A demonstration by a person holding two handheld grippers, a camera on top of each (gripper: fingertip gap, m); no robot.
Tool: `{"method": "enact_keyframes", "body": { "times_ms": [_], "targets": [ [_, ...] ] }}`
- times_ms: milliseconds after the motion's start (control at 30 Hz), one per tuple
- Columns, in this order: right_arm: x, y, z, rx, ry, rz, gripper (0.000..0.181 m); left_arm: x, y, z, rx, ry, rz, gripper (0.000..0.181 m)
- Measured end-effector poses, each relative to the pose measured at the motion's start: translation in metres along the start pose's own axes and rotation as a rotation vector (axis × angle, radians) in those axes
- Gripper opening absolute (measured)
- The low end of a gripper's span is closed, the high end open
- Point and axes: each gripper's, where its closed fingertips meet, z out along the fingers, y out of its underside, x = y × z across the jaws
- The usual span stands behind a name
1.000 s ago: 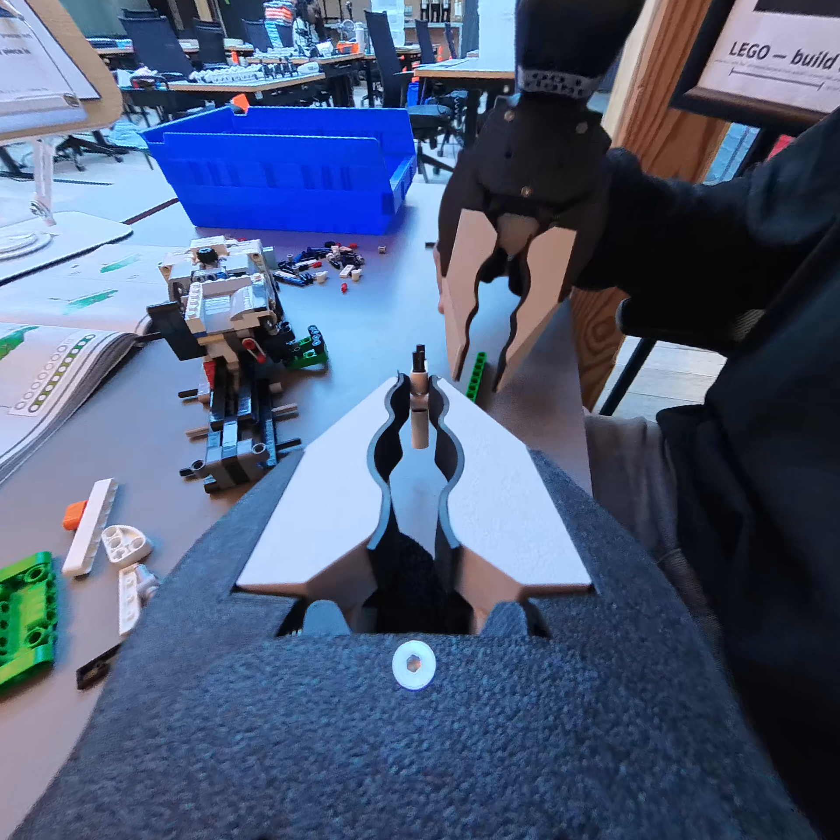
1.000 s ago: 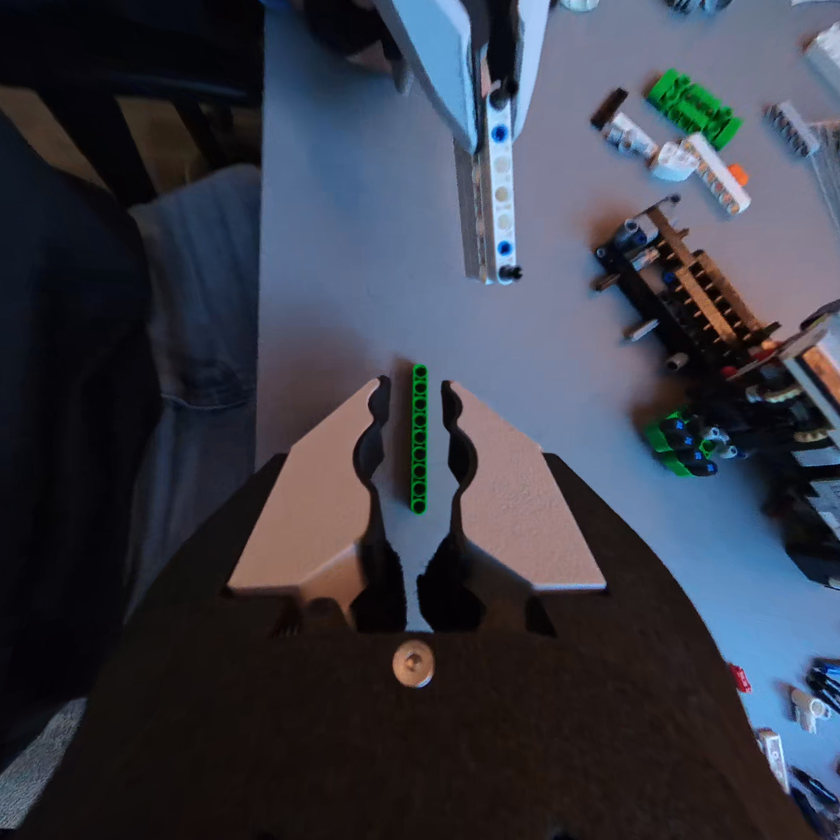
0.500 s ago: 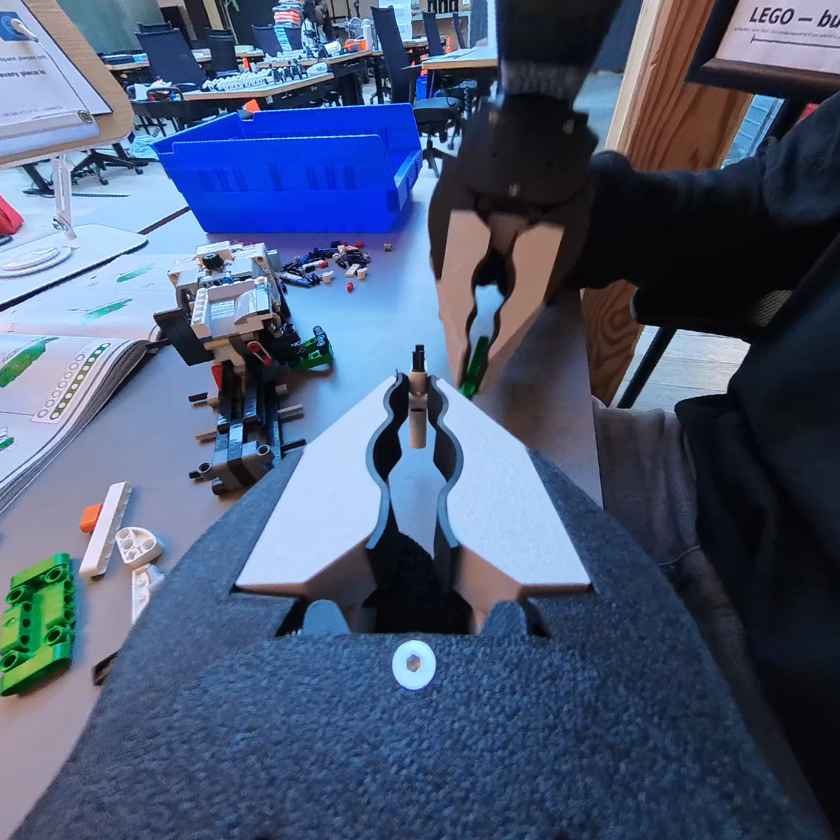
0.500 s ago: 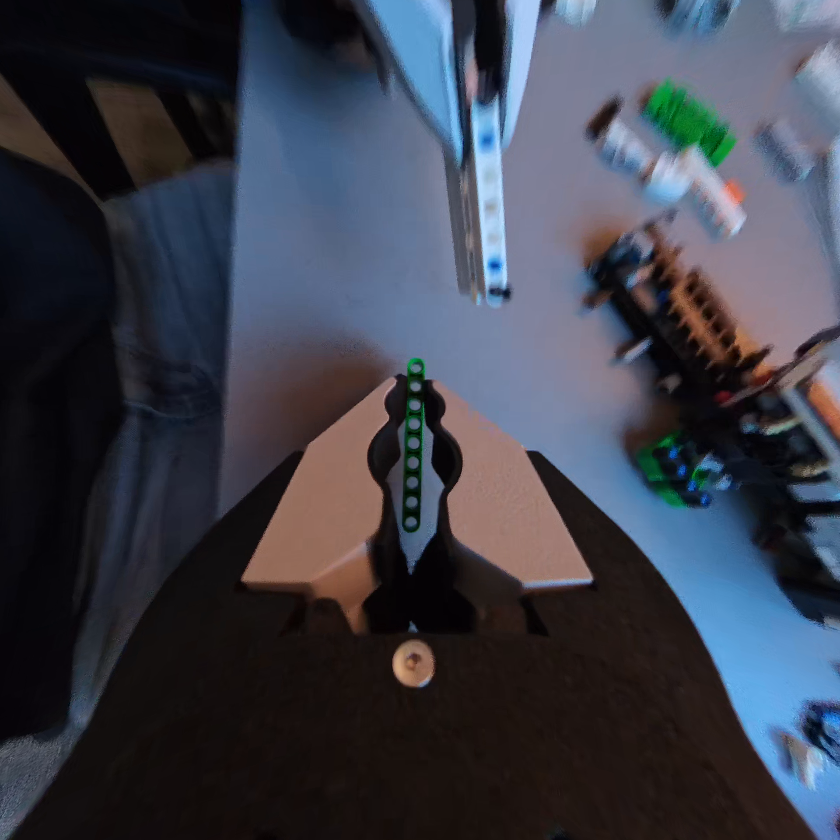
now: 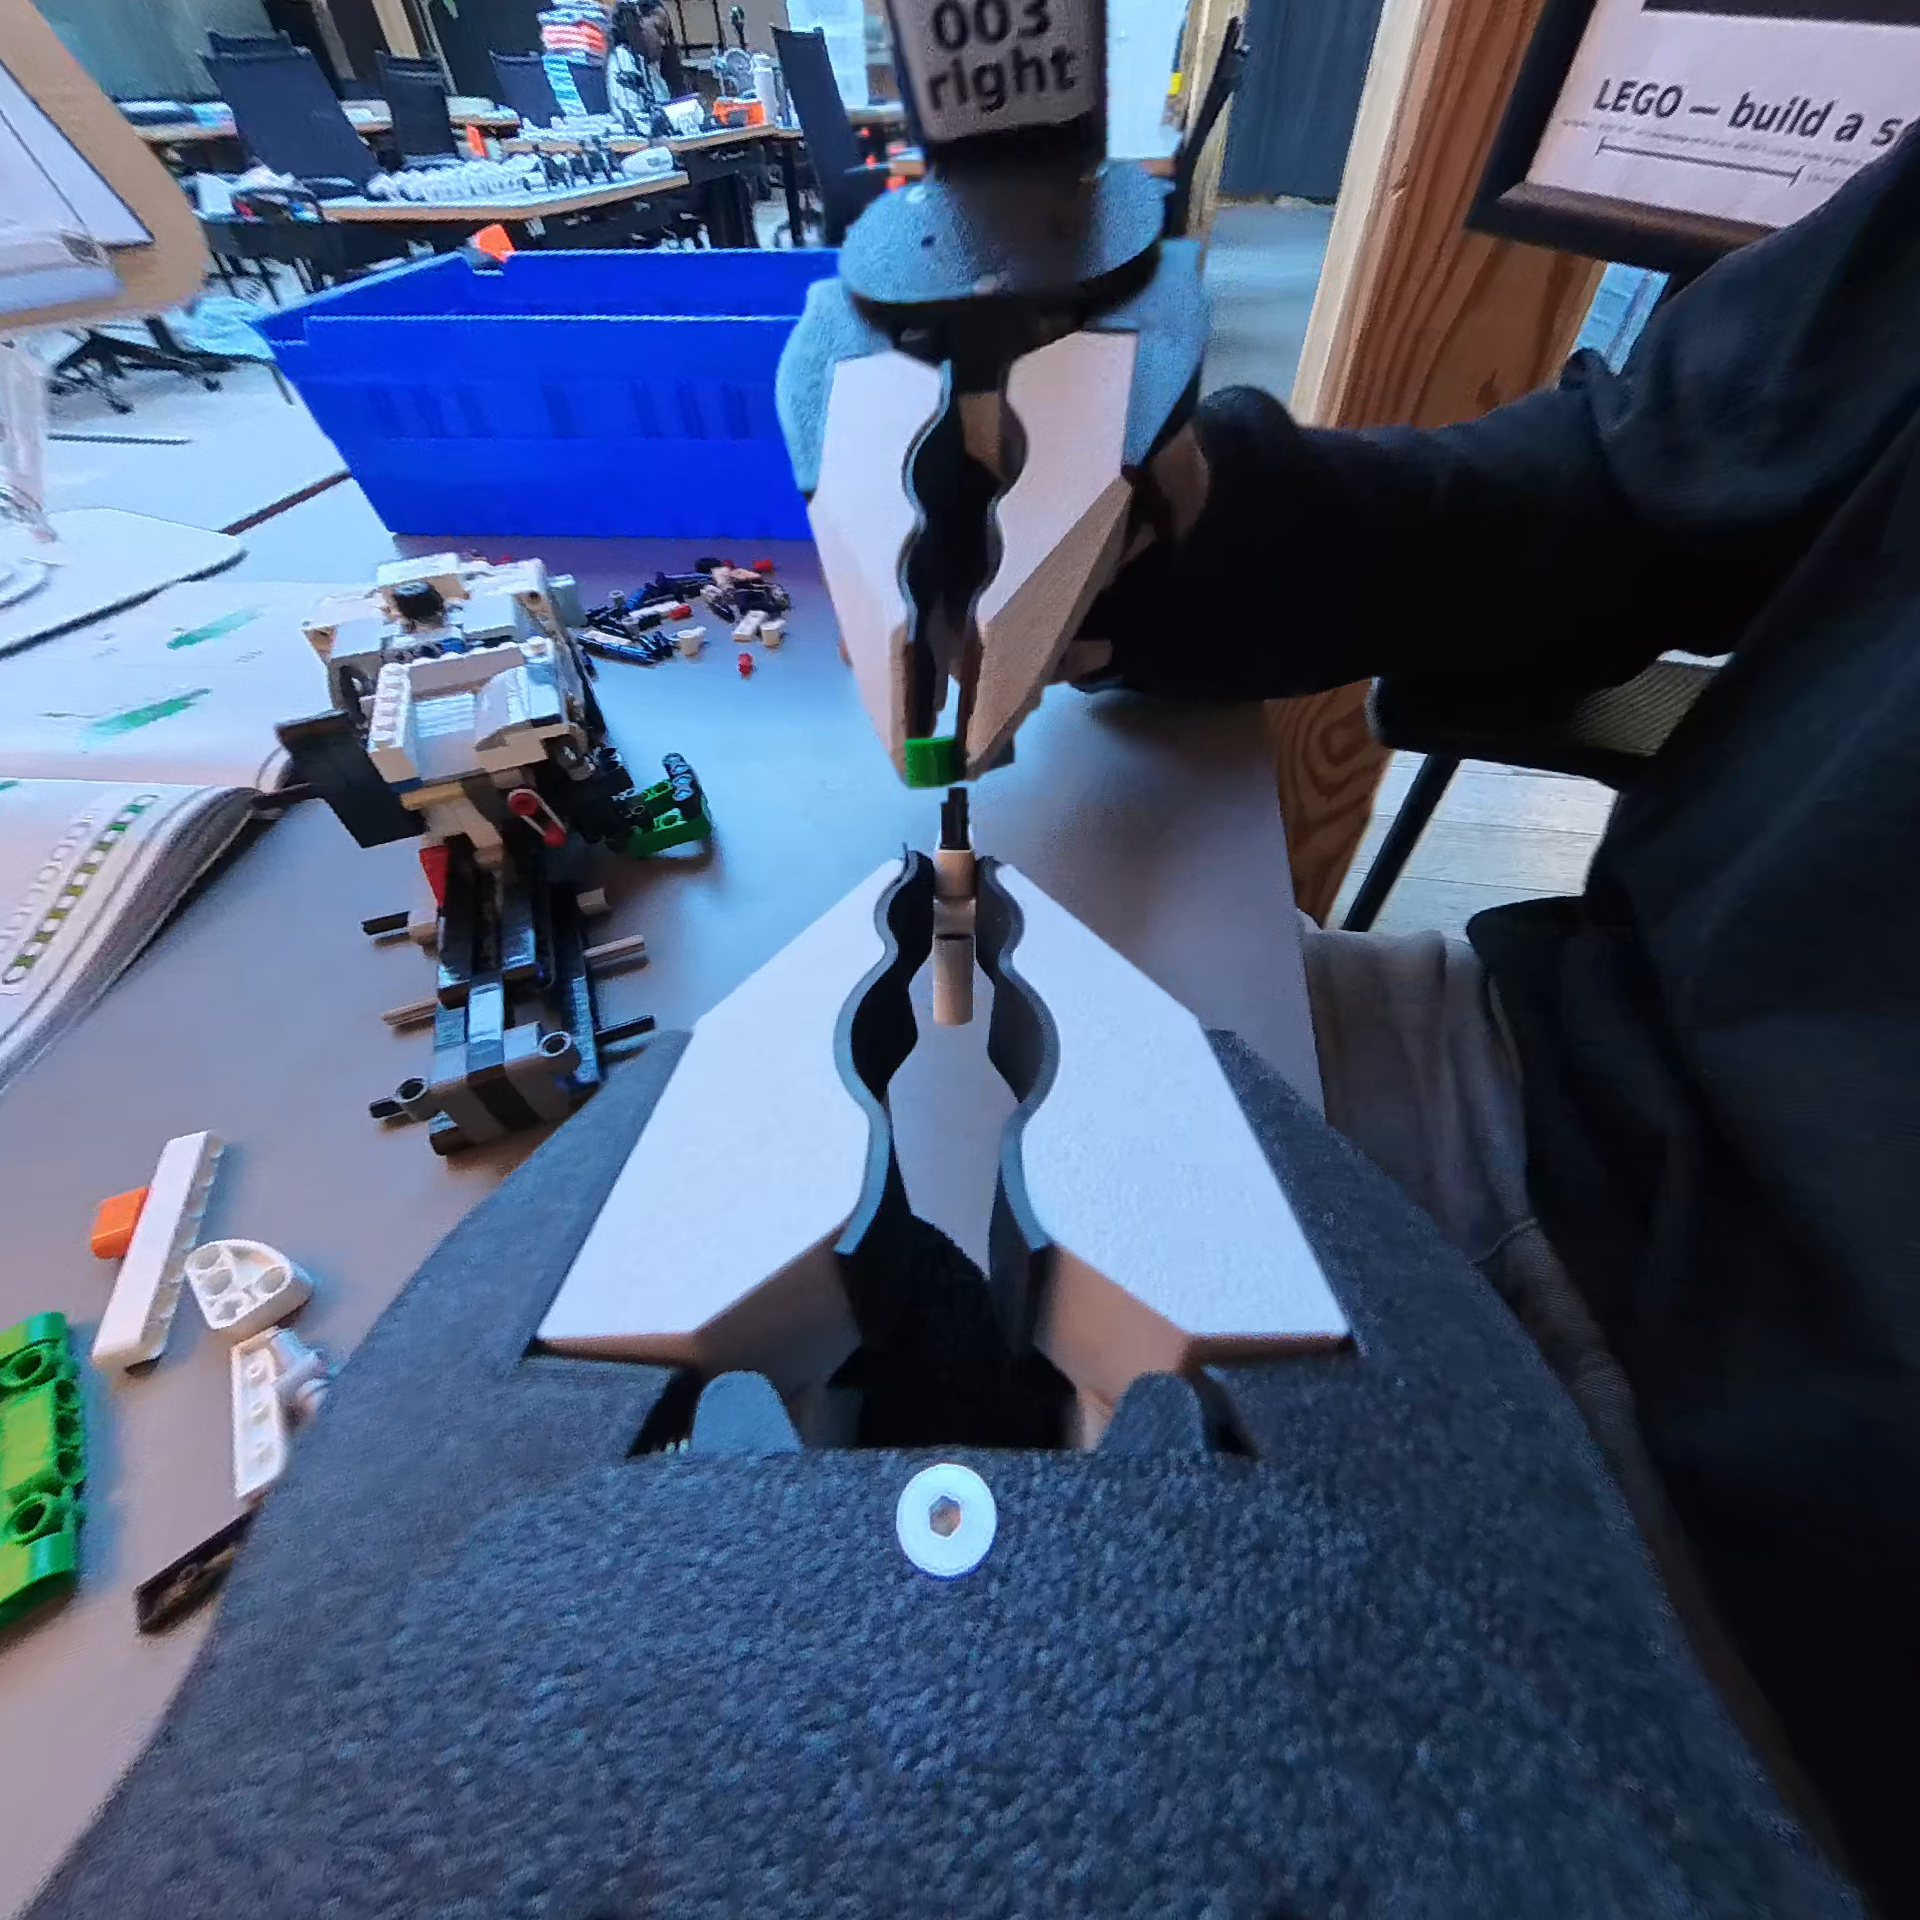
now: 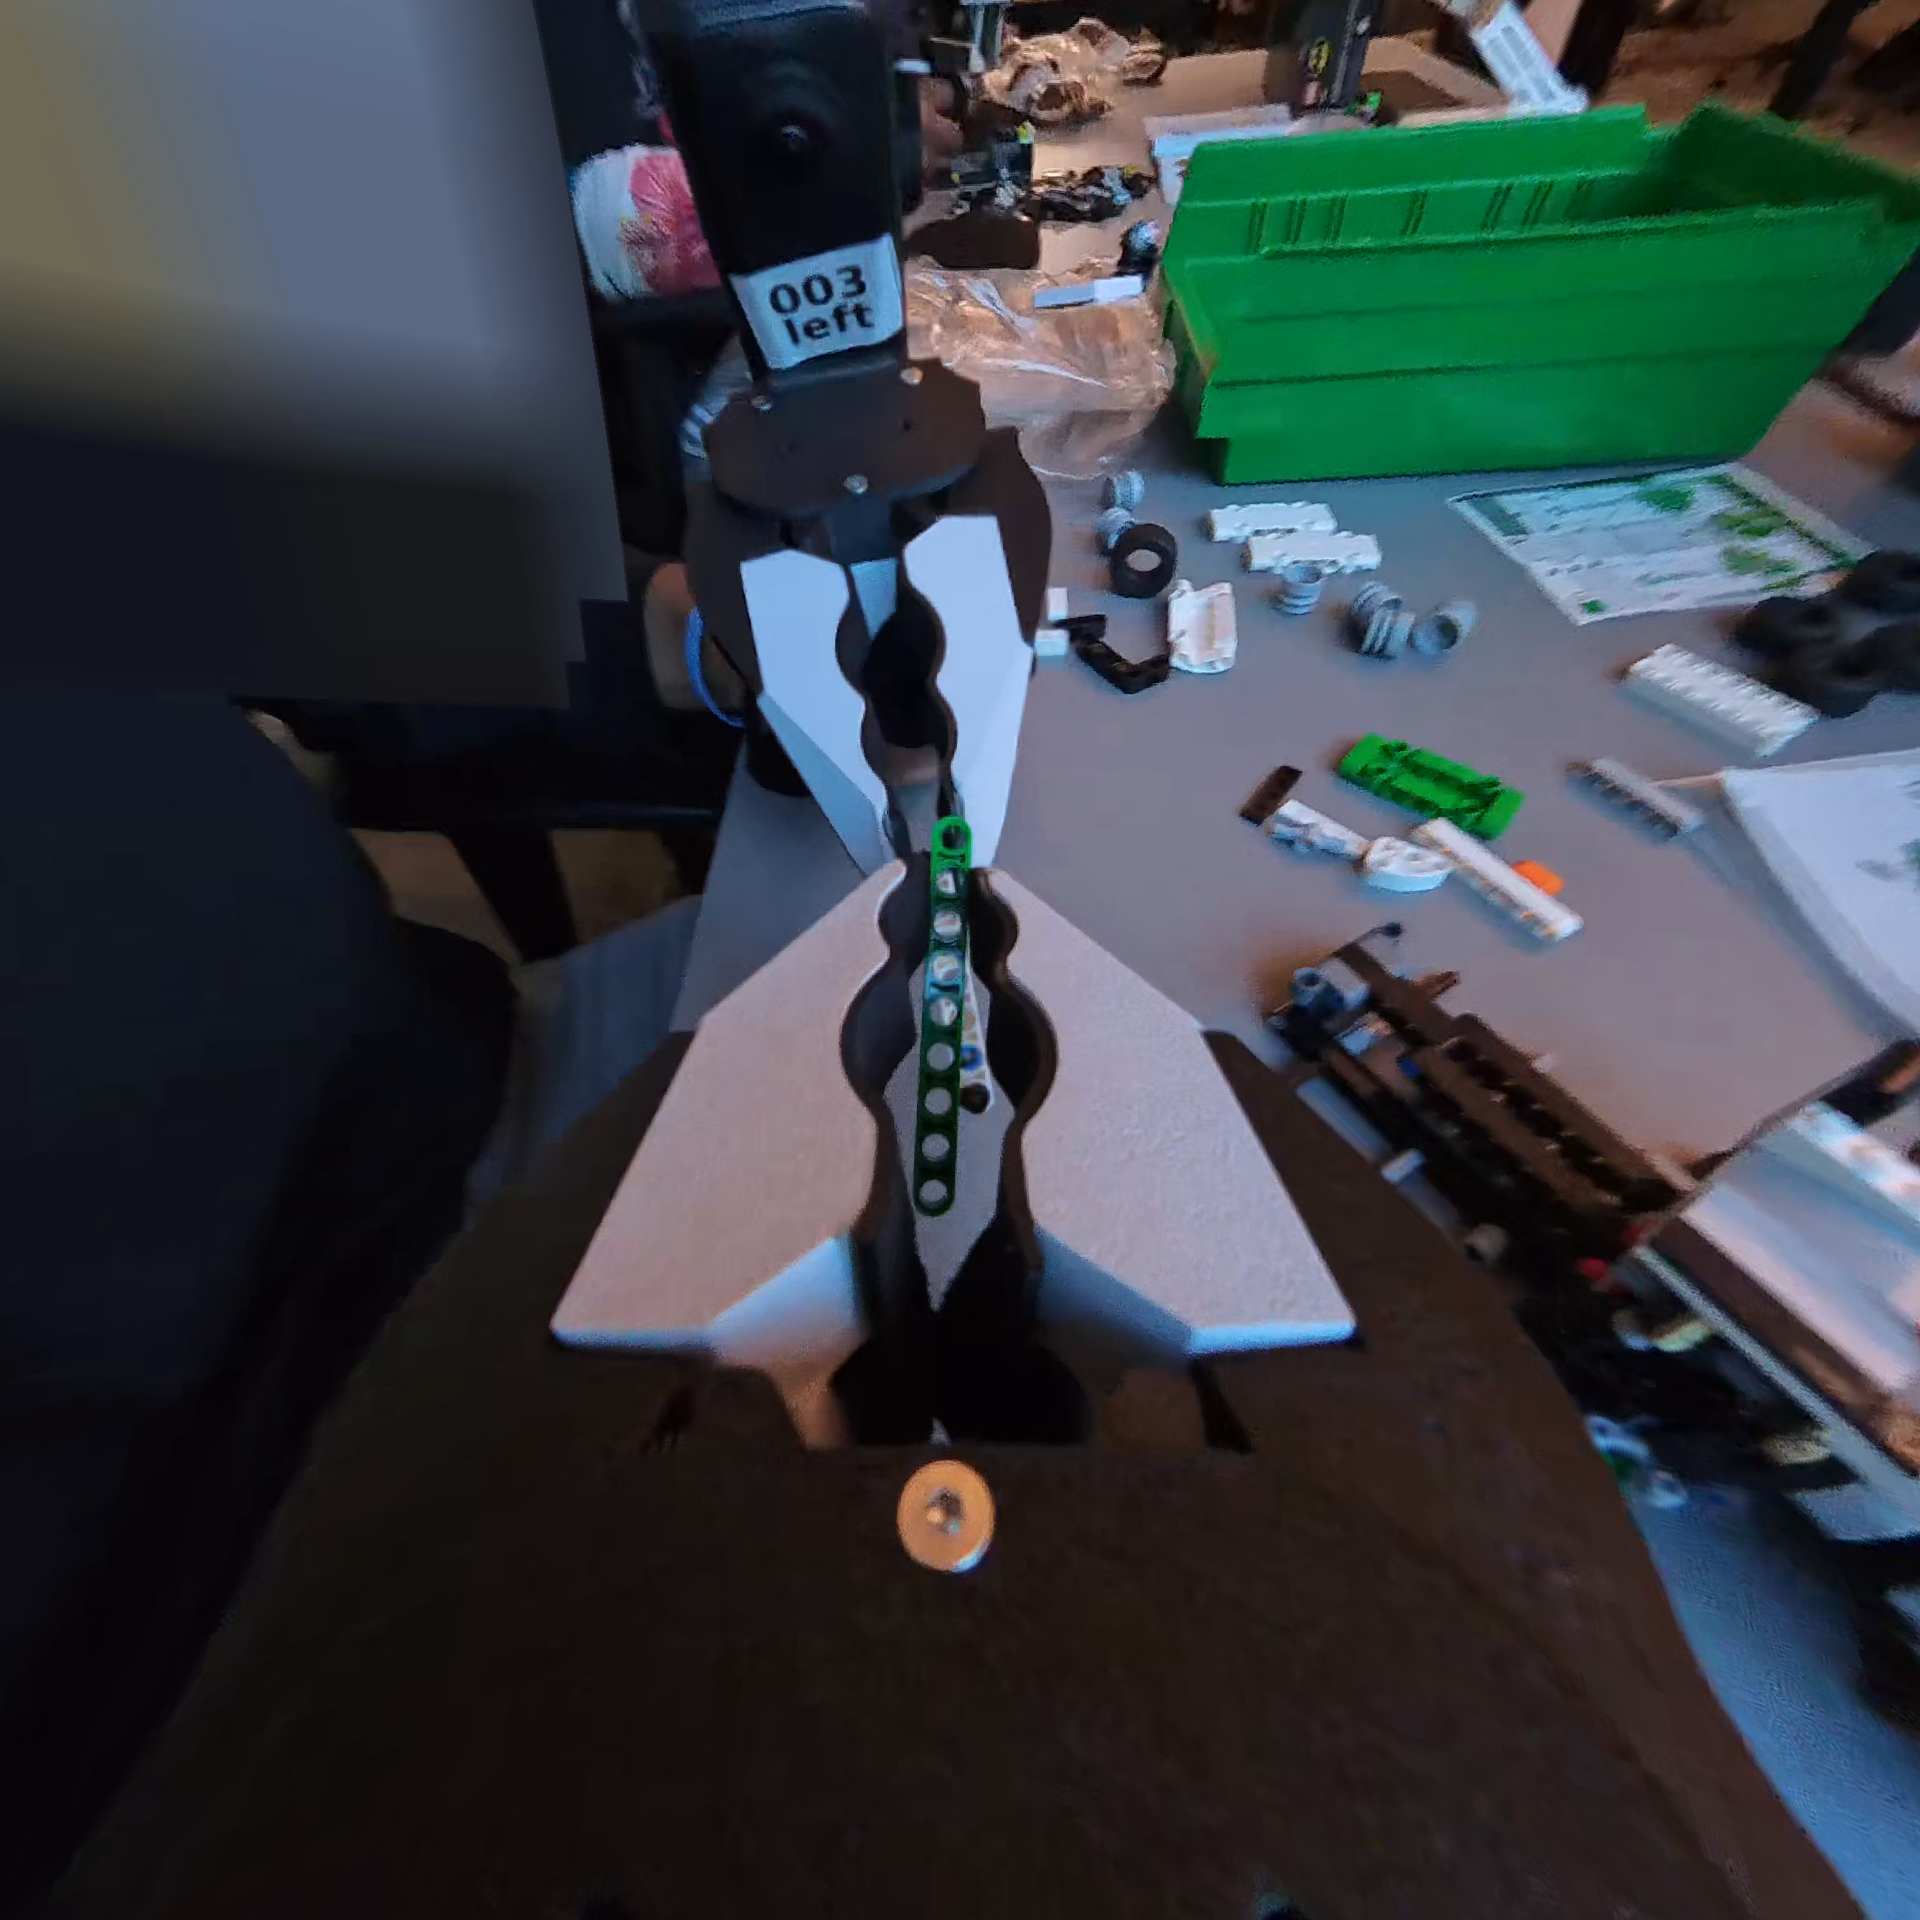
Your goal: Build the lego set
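Observation:
My left gripper [image 5: 951,868] is shut on a white beam [image 5: 951,940] with a black pin [image 5: 953,816] at its far end. My right gripper [image 6: 943,878] is shut on a thin green beam [image 6: 938,1049] and holds it in the air, off the table. In the left wrist view the right gripper [image 5: 940,764] points down at the pin, and the green beam's end [image 5: 928,761] is just above it. In the right wrist view the left gripper [image 6: 925,831] faces mine, and the white beam [image 6: 975,1029] lies right behind the green one. The part-built model [image 5: 468,727] stands to the left.
A blue bin [image 5: 561,416] stands behind the model, with small parts [image 5: 686,618] in front of it. An open instruction booklet [image 5: 73,883], a white beam [image 5: 156,1247] and a green panel [image 5: 36,1455] lie to the left. A green bin [image 6: 1507,291] stands far off. A person's dark sleeve [image 5: 1507,540] is on the right. The part-built model [image 5: 468,727] is about equally far from each gripper, around 15 centimeters. It is also in sight in the right wrist view [image 6: 1785,1226].
My right gripper closed on the green beam lying on the table, lifted it and turned to face the left gripper. The green beam's end now hangs over the black pin.

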Motion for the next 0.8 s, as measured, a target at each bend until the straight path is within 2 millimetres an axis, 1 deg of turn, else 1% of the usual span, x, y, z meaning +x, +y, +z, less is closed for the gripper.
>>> {"method": "enact_keyframes", "body": {
  "times_ms": [67,333,500,600,667,800],
  "targets": [
    [0.001,0.004,0.003,0.012,-0.029,0.051,0.006,0.000,0.001,0.000,-0.005,0.029,-0.033,0.007],
    [-0.006,-0.003,0.008,0.115,-0.174,0.187,0.006,-0.001,0.003,0.002,-0.028,0.053,-0.071,0.007],
    [-0.006,0.000,0.012,0.100,-0.163,0.169,0.006,0.000,0.005,0.004,-0.042,0.074,-0.086,0.007],
    [-0.004,-0.006,0.005,0.152,-0.206,0.236,0.006,0.000,0.002,0.002,-0.017,0.085,-0.101,0.007],
    [0.002,-0.005,0.001,0.158,-0.195,0.255,0.006,-0.001,0.000,0.001,-0.008,0.093,-0.111,0.007],
    [0.000,-0.001,0.004,0.136,-0.196,0.237,0.006,0.001,0.002,0.002,-0.023,0.103,-0.109,0.007]
  ]
}}
